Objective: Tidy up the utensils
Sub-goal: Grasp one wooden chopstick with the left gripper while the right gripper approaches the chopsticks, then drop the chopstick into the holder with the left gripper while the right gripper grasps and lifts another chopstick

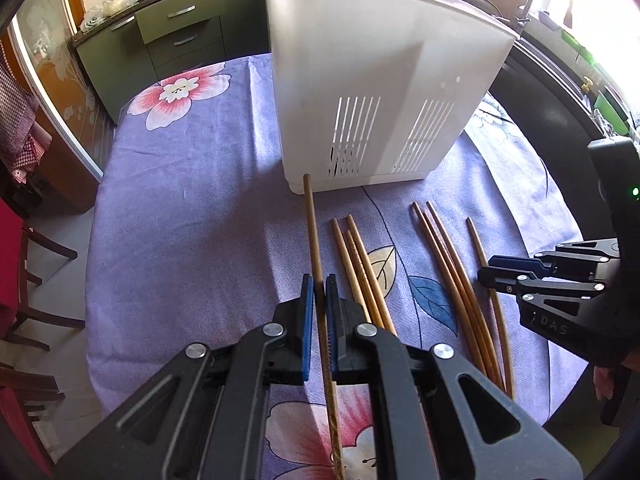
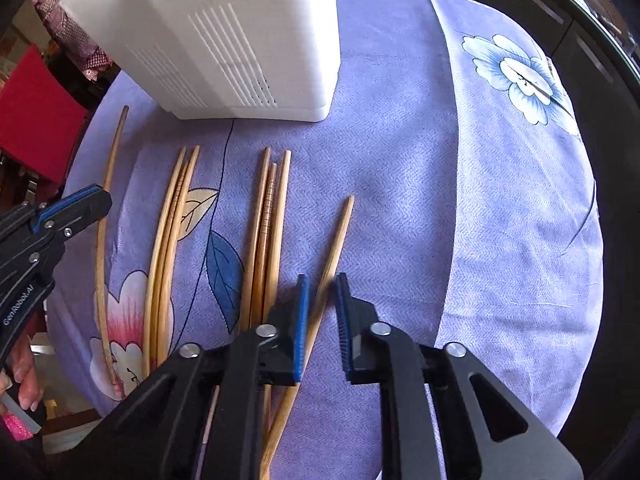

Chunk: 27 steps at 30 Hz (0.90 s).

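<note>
Currently the left gripper [image 1: 319, 292] pinches one chopstick [image 1: 313, 232] before the white holder [image 1: 372, 80], while the right gripper [image 2: 323, 300], fingers [image 2: 303, 320] slightly spread, straddles another chopstick [image 2: 334, 248] on the tablecloth [image 2: 480, 200].

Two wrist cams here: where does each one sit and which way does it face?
Left wrist: on the left gripper, looking steeply down along its fingers at a clamped chopstick, with the white holder ahead; right gripper at right edge.
Right wrist: on the right gripper, looking down at a single chopstick between its fingers; left gripper and a hand at left.
Shared: holder, loose chopsticks, floral tablecloth.
</note>
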### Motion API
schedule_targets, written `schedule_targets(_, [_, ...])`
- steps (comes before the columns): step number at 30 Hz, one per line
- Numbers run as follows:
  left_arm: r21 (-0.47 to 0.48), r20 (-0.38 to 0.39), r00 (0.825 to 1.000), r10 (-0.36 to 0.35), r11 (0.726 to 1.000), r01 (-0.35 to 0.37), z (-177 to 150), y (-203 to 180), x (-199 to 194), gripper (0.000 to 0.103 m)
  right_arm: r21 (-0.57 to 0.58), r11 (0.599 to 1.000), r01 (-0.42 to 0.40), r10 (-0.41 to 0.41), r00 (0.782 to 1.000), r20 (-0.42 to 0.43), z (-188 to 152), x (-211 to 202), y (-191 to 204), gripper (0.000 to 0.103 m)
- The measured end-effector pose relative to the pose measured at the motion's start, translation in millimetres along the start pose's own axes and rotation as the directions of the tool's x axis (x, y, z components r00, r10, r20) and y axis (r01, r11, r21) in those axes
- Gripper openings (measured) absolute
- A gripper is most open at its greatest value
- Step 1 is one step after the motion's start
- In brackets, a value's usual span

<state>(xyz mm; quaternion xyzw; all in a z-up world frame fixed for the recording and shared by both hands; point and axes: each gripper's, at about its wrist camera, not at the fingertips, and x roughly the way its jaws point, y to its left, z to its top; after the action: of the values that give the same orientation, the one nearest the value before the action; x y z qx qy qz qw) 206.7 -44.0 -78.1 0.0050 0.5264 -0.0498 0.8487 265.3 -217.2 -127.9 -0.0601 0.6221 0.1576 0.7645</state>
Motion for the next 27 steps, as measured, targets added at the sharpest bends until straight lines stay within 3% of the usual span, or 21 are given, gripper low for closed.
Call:
schedule_targets(4, [0.002,0.018,1.000,-0.009,1.000,0.009,-2.0,2.3,-5.8,0.006,0.013,1.000,-0.011,0.011,1.000,0.013,-0.5,-0.2,3.5,0.007])
schedule_targets(6, [0.004,0.026,1.000,-0.013,1.000,0.013,-3.5,2.8,-9.9,0.006,0.024,0.998,-0.063,0.062,0.997,0.035,-3.7,-6.4,4.6,0.007])
schedule_targets(11, [0.008,0.042,0.999,-0.029,1.000,0.029,-7.1,3.4,-22.0,0.006,0.011,0.991,-0.135,0.131,0.980,0.150,-16.6,-43.1,6.4,0.007])
schedule_targets(19, [0.024,0.100,0.994,-0.052,0.998,0.050,-17.1,0.3,-53.1,0.006,-0.020,0.982,-0.190,0.183,0.908,0.377,-58.0,-127.9,-8.5,0.007])
schedule_targets(27, [0.050,0.186,0.980,-0.073,0.997,0.065,-29.5,-0.8,-91.8,0.006,-0.047,0.980,-0.193,0.193,0.866,0.462,-86.5,-181.1,-15.6,0.007])
